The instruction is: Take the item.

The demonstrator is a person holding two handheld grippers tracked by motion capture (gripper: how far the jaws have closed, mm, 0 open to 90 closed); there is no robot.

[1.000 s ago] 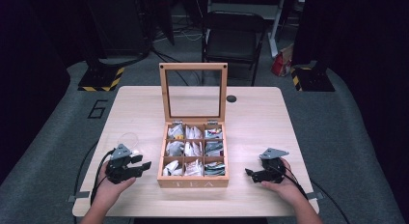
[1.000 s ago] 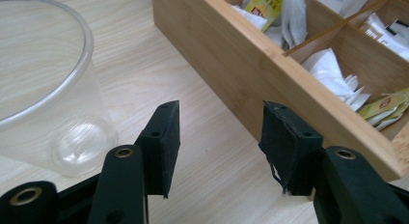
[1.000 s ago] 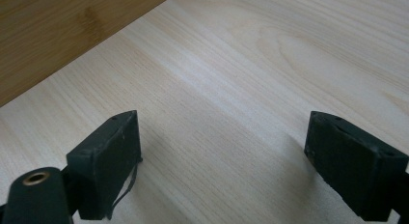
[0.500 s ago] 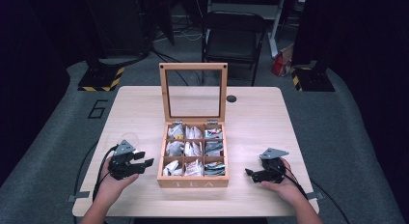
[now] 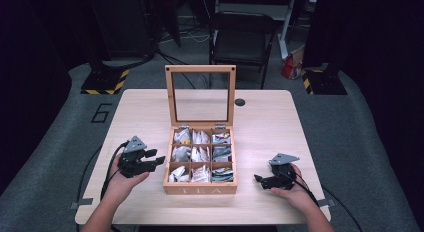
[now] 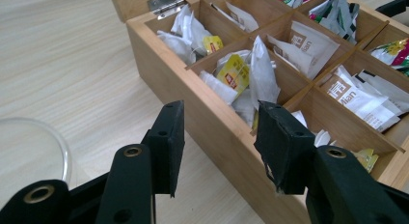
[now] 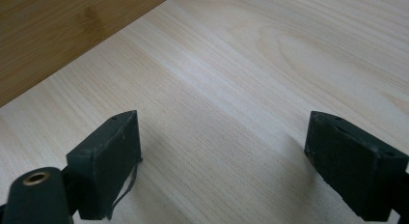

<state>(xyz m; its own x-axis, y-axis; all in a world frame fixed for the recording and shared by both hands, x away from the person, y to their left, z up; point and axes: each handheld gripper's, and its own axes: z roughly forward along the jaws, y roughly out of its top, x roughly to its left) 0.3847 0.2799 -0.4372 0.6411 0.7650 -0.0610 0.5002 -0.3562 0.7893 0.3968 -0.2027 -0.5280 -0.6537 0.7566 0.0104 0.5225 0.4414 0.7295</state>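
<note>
Since the earlier high view, the left claw (image 5: 156, 161) has been lifted off the bench (image 5: 260, 122) and carried toward the left wall of the tea box (image 5: 200, 189), and its jaws have just been closing somewhat, with nothing between them. The right claw (image 5: 260, 180) has been kept where it was, resting low beside the box's right side.

In the left gripper view the left claw (image 6: 219, 142) is seen released, its jaws half apart and empty, aimed over the near wall of the tea box (image 6: 212, 122). The tea bag with the yellow tag (image 6: 241, 77), in the middle compartment of the column nearest that claw, lies straight ahead of it and a little beyond the wall, standing roughly upright with its long axis running up out of the compartment. A judgement can be made that this bag is the likely target, since the left claw is by far the nearer one.

In the right gripper view the right claw (image 7: 222, 151) is shown spread wide over bare bench (image 7: 270, 64), holding nothing, with the box wall (image 7: 53, 26) apart from it.

The lid (image 5: 201, 94) stands upright at the back.
</note>
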